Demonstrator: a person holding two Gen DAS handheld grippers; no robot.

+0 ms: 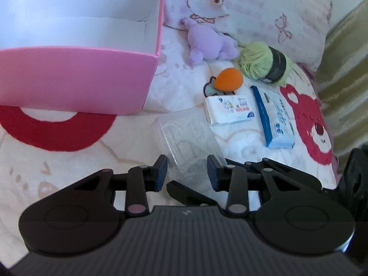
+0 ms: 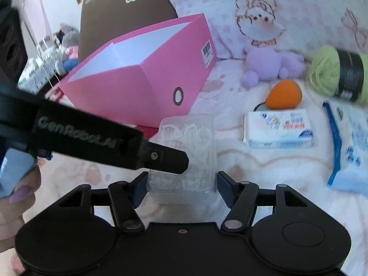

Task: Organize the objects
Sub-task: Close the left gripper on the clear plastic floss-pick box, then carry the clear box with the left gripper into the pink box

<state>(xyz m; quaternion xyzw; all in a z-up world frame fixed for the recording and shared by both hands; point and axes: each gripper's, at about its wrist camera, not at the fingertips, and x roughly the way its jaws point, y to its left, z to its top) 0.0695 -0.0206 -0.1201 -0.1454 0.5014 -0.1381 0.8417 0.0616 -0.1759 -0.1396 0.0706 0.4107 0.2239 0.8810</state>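
A clear plastic box lies on the bed cover in front of an open, empty pink box. My right gripper has its pads against both long sides of the clear box's near end, shut on it. Its black fingers show under the left gripper. My left gripper hangs over the same box with its pads a narrow gap apart, pinching nothing that I can see. One of its fingers crosses the box's top from the left.
To the right lie a purple plush, green yarn, an orange sponge, a white tissue pack and a blue pack. A pillow is behind them. A brown box stands behind the pink one.
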